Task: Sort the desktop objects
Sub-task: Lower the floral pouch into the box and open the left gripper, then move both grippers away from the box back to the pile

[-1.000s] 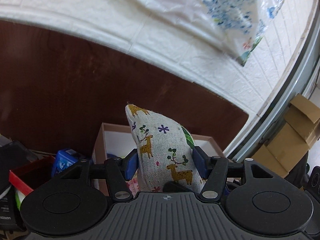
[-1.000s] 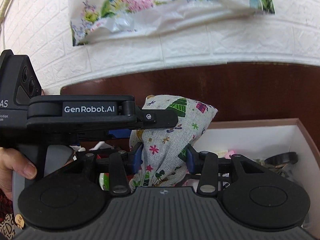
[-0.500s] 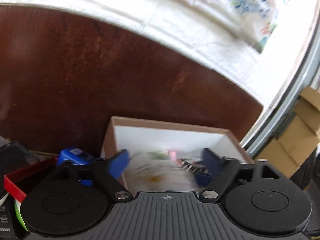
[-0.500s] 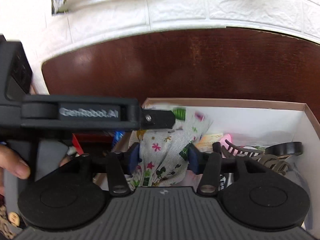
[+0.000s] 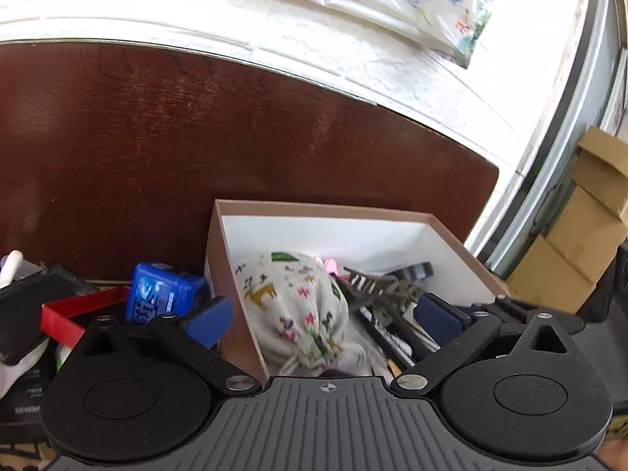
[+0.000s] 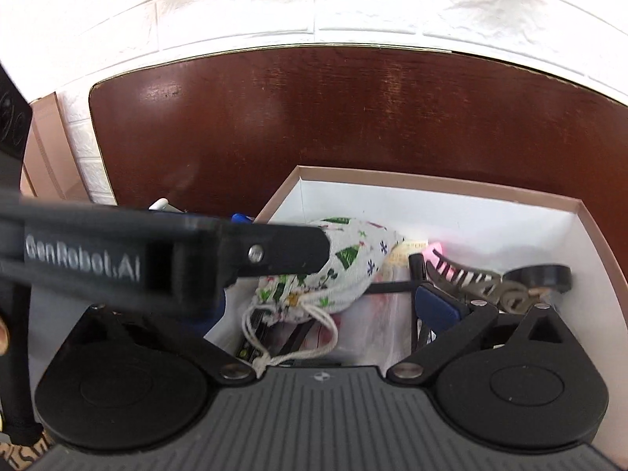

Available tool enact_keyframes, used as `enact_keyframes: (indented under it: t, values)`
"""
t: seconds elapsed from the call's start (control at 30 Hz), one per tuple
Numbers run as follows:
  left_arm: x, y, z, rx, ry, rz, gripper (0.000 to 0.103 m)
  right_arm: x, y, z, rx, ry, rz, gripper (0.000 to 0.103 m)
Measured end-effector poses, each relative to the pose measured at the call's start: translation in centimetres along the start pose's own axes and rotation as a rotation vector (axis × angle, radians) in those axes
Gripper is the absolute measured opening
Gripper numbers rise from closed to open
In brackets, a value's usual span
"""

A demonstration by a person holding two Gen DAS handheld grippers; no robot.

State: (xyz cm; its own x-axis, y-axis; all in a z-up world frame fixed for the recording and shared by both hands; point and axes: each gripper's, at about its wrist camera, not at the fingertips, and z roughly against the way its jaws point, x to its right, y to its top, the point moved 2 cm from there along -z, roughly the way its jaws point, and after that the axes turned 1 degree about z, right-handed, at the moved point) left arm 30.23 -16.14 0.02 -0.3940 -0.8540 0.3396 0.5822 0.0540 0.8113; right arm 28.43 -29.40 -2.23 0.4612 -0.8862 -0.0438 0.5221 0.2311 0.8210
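Observation:
A cream drawstring pouch [image 5: 298,306] printed with deer and trees lies inside the brown, white-lined box [image 5: 325,210], against its left wall. My left gripper [image 5: 325,318] stands open over it, its blue pads [image 5: 208,320] far apart and off the cloth. In the right wrist view the pouch [image 6: 353,271] rests in the box [image 6: 431,184] with its cord trailing toward the camera. My right gripper [image 6: 325,310] has its jaws opening; the pouch lies loose between them, clear of the one blue pad [image 6: 435,308] that shows. The left tool's black housing [image 6: 117,263] hides the other pad.
The box also holds a dark hair claw [image 6: 463,274], a black tape roll [image 6: 537,274] and a pink item [image 6: 435,253]. Left of the box are a blue packet [image 5: 157,294], a red tray [image 5: 78,314] and a black device [image 5: 31,306]. Cardboard boxes [image 5: 588,216] stand at the right.
Both grippers held the pouch upright above the box; both have let go and opened wide. The pouch has dropped into the box, and both views have tilted down.

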Motion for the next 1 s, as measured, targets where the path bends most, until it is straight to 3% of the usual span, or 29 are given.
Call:
enact_keyframes:
  t: [0.7, 1.0]
  values:
    - [2.7, -2.4, 6.8, 0.019, 0.01, -0.032, 0.103, -2.4, -1.0, 6.2, 0.024, -0.044, -0.042, 0.103]
    - [2.3, -5.4, 11.7, 0.065, 0.016, 0.039, 0.103, -5.3, -2.4, 9.5, 0.068, -0.01, -0.035, 0.103]
